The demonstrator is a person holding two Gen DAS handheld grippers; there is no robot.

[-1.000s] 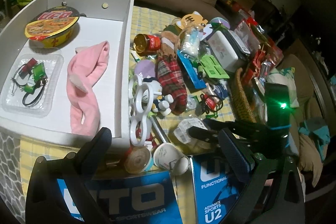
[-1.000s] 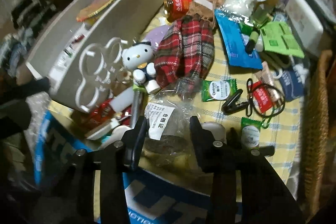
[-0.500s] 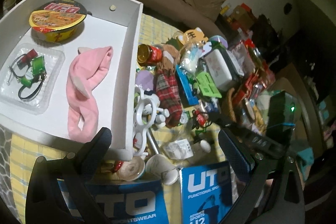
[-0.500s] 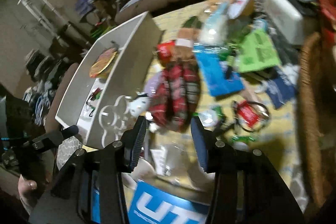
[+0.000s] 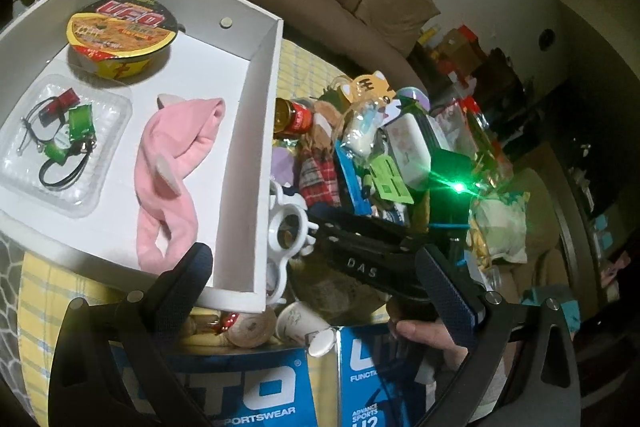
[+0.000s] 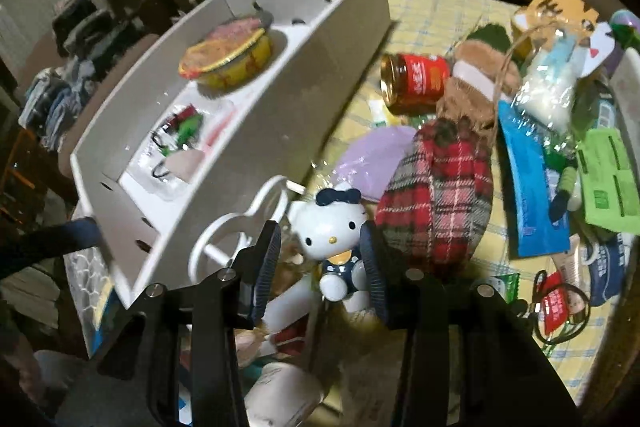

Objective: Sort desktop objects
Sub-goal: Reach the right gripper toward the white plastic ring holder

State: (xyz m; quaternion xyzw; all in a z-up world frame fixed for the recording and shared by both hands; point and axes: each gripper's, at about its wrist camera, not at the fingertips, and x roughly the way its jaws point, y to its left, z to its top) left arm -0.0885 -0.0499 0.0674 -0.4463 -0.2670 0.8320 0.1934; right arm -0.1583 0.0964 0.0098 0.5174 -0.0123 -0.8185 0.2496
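Right tool moved; cat figurine between fingers.

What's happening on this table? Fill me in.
A person is sorting clutter into a white box. It already holds a noodle cup, a pink cloth and a clear tray of small items. The right gripper is open around a Hello Kitty figure, not yet clamped. The left gripper hangs open near the box's corner, empty.
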